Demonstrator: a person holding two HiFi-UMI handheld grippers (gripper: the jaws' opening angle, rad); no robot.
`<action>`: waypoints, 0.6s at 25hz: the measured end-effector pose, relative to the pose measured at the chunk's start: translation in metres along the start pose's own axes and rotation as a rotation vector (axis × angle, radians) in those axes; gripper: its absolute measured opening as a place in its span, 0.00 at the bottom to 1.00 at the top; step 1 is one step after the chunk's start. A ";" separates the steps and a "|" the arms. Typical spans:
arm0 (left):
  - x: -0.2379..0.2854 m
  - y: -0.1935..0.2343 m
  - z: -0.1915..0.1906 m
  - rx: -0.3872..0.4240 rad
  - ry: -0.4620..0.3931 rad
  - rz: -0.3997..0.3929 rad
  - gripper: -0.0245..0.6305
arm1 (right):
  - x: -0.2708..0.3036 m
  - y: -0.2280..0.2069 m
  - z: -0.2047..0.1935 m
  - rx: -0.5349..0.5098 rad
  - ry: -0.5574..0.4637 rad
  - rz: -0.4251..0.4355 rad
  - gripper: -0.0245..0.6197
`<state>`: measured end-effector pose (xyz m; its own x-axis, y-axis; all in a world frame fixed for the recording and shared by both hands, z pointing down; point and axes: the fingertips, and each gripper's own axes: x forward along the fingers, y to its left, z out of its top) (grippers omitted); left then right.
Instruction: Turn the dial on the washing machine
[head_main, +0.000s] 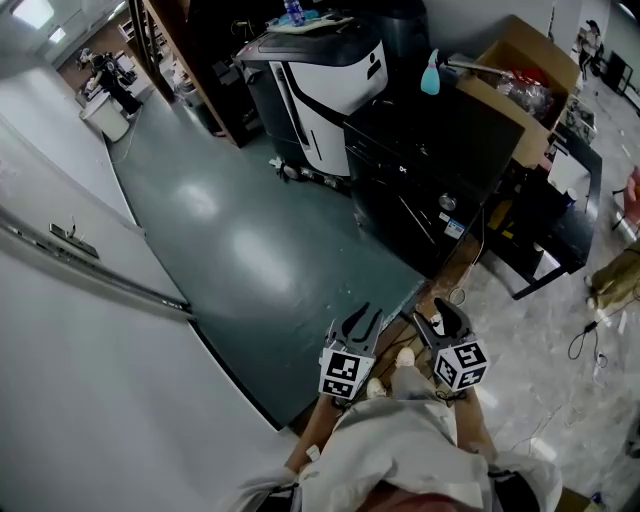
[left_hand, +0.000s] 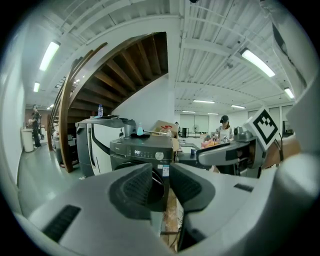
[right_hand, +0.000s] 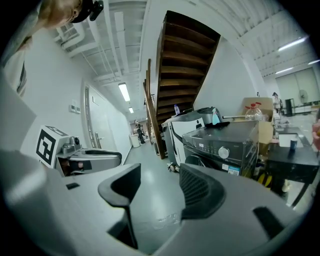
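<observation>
The dark front-loading washing machine (head_main: 430, 140) stands across the floor, some way ahead of me. Its round silver dial (head_main: 447, 203) sits on the front control panel, and it also shows as the dial (left_hand: 159, 155) in the left gripper view and the dial (right_hand: 224, 152) in the right gripper view. Both grippers are held close to the person's body, far from the machine. My left gripper (head_main: 362, 322) has a narrow gap between its pads (left_hand: 135, 187), with nothing in it. My right gripper (head_main: 450, 315) stands with its jaws apart and empty, its pads (right_hand: 200, 190) pointing towards the machine.
A white and black appliance (head_main: 330, 70) stands left of the washer. A cardboard box (head_main: 520, 70) and a teal spray bottle (head_main: 430, 75) are behind it. A low black table (head_main: 560, 230) and floor cables (head_main: 585, 340) lie right. A white wall (head_main: 80, 330) runs along the left.
</observation>
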<state>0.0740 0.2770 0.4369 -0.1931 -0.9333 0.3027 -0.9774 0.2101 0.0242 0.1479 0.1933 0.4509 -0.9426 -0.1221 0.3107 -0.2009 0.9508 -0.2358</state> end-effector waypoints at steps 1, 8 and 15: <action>0.005 0.002 0.002 0.003 -0.001 -0.001 0.20 | 0.003 -0.004 0.001 -0.001 0.000 -0.005 0.41; 0.057 0.024 0.017 0.021 0.000 0.018 0.20 | 0.036 -0.053 0.019 -0.015 -0.007 -0.014 0.41; 0.113 0.043 0.049 0.033 -0.014 0.055 0.20 | 0.073 -0.100 0.059 -0.038 -0.031 0.017 0.41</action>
<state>0.0055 0.1663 0.4251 -0.2474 -0.9247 0.2894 -0.9676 0.2516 -0.0232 0.0830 0.0726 0.4427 -0.9538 -0.1143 0.2780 -0.1753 0.9628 -0.2055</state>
